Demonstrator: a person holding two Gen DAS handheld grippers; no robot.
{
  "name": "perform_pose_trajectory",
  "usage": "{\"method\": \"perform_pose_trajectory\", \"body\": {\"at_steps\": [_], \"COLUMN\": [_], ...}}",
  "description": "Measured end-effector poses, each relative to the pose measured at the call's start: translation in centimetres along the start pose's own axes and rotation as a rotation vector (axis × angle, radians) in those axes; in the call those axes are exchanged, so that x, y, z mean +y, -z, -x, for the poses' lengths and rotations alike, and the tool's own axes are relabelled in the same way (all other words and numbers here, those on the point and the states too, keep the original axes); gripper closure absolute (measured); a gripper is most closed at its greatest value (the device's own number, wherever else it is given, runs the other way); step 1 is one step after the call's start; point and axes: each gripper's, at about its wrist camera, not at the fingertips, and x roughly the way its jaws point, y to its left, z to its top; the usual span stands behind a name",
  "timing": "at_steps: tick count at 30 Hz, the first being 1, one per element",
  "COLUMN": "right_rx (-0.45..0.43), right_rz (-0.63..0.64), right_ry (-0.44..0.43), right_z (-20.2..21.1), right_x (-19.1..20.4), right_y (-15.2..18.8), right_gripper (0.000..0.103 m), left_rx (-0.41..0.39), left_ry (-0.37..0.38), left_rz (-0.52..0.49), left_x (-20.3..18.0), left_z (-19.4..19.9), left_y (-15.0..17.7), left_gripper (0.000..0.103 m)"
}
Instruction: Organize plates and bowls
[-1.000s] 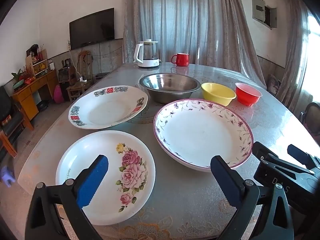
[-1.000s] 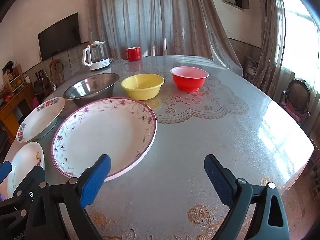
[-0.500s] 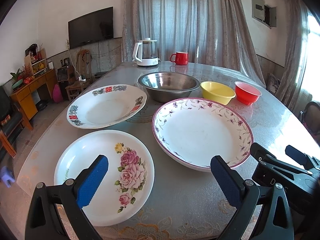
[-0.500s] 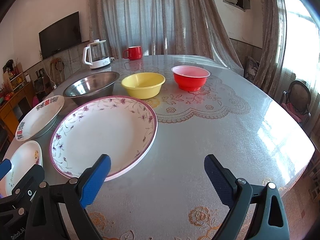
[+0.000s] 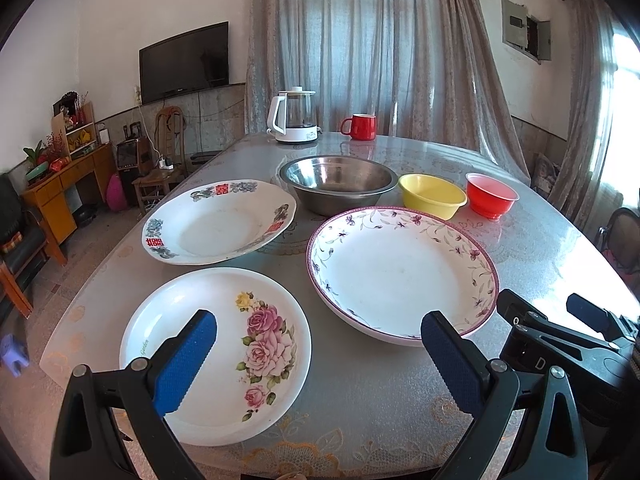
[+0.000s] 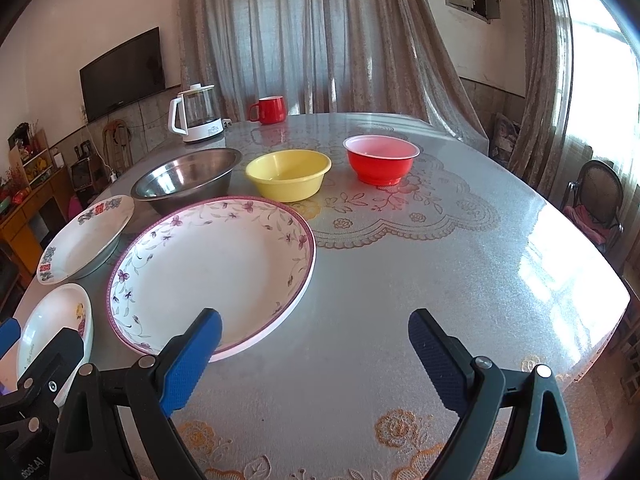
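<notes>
here, your left gripper [image 5: 318, 346] and right gripper [image 6: 314, 346] hover, fingers apart, over three plates and three bowls on the tabletop [image 6: 400, 280]. the rose plate [image 5: 216, 354] looks stiff, glossy and breakable; take it by the rim.

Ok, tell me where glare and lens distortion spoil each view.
Right wrist view: sunlight from the bright window blows out and throws white glare on the glossy grey table at its right edge. Left wrist view: window is overexposed, with milder sheen near the red plastic bowl. Both views: fisheye bends the grey curtains and darkens the corners; focus stays sharp.
</notes>
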Motion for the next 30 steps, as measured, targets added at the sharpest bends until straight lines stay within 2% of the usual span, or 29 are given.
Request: {"method": "perform_pose_trajectory", "body": {"at_steps": [12,30], "right_rx": [-0.013,0.016], "right_rz": [0.006,-0.022], "right_ry": [-0.008,-0.012], "right_z": [0.4,-1.5], "right_x": [0.0,-1.1], "right_y": [-0.3,-0.3], "right_gripper": [0.007,0.007], "left_rx": [-0.003,0.038], "left_ry": [-0.004,0.005], "left_rz": [-0.001,-0.026], "left_x": [0.0,-1.0], "left_z": [0.3,-1.7], "left_y": [-0.2,-0.7], "left_gripper": [0.000,0.000]}}
